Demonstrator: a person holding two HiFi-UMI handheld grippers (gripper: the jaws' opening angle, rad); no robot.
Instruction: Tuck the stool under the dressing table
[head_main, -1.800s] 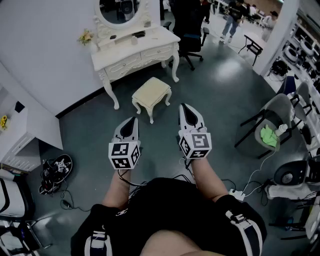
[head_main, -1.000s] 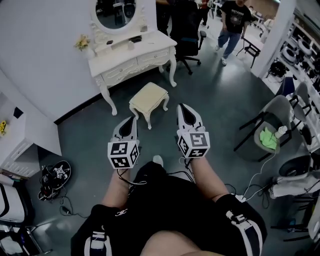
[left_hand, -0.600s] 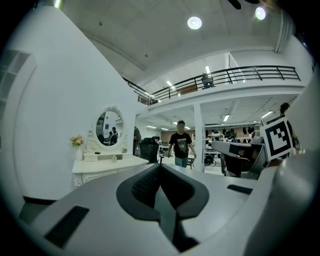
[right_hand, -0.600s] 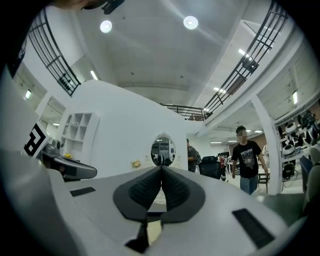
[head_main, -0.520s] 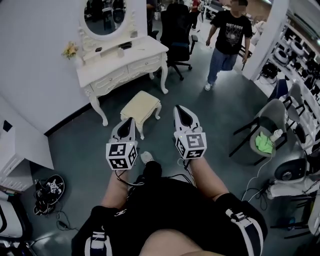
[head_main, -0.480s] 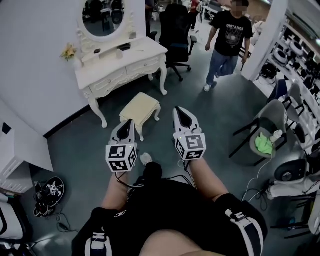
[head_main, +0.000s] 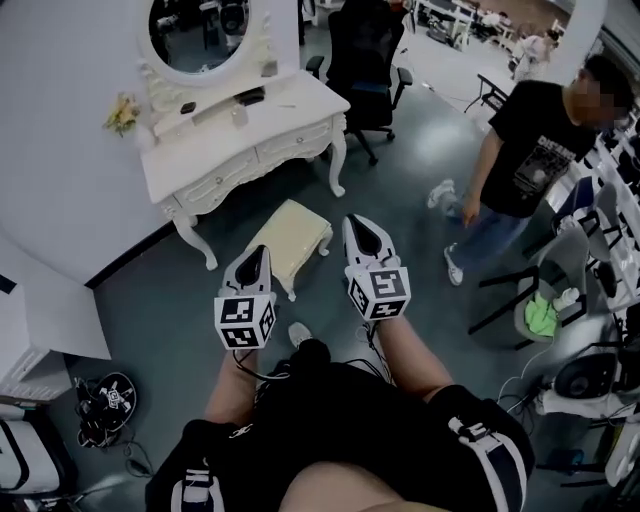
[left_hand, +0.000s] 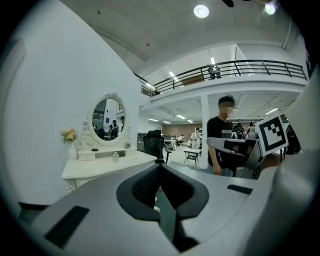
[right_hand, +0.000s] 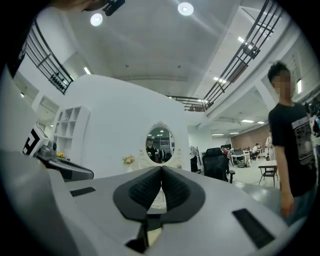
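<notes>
Overhead, whole stool (elsewhere perhaps slivers)

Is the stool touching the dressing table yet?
Apart. The head view shows dark floor between the stool and the dressing table; the stool stands clear in front of it.

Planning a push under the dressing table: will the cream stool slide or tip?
The stool looks small and rigid, so probably light. On the smooth floor it likely slides. Pushed high, its thin legs might let it tip.
</notes>
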